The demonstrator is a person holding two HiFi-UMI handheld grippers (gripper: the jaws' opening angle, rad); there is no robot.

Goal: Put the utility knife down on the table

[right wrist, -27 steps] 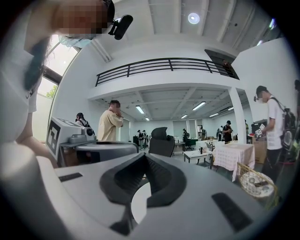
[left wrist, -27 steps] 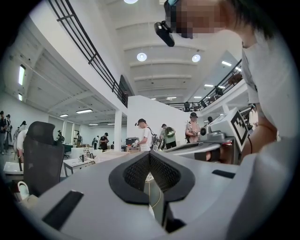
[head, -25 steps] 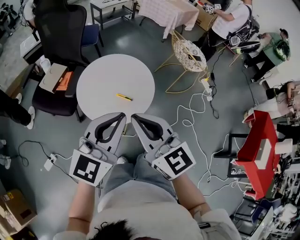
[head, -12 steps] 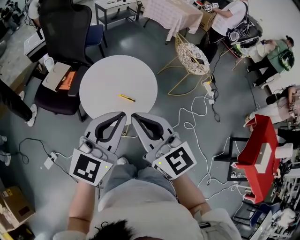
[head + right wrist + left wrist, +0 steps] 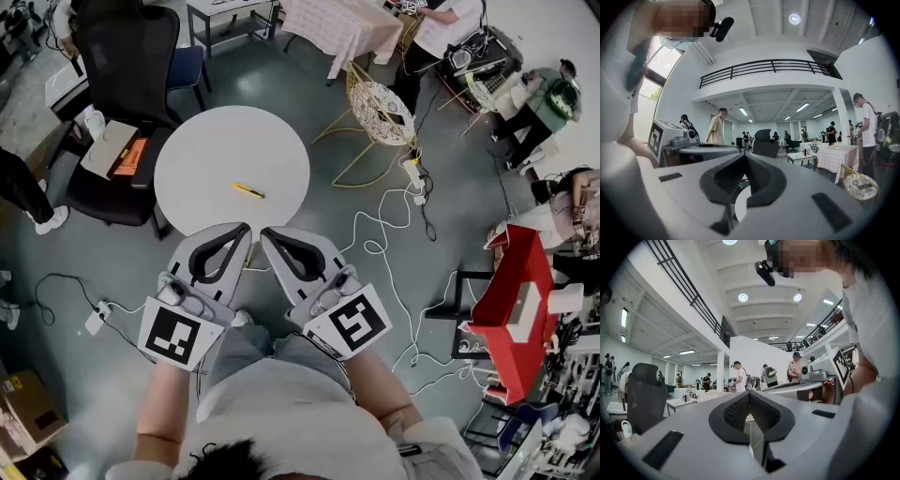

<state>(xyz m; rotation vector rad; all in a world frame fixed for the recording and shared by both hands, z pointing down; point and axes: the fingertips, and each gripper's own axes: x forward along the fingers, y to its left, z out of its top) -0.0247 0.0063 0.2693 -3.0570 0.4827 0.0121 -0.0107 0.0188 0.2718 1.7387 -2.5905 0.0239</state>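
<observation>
Little had changed from half a second before. The head view had slid a touch, so the round white counter (image 5: 202,159) and the yellow utility knife (image 5: 248,191) sat slightly higher and further left in frame. Both tongs kept their place low in the picture.

The utility knife lay flat on the counter, slantwise, right of its middle and toward the near edge. Nothing touched it, and it was well apart from both tongs.

The left tongs (image 5: 246,228) and right tongs (image 5: 265,232) were held side by side in front of the person, tips angled toward each other near the counter's near rim. In the left gripper view the left tongs (image 5: 750,394) had their jaws closed tip to tip with nothing between them. The right gripper view showed the right tongs (image 5: 743,157) closed and empty too.

A black office chair (image 5: 127,56) stood beyond the counter on the left, and a gold wire chair (image 5: 375,105) on its right. White cables (image 5: 384,234) trailed over the grey floor.
</observation>
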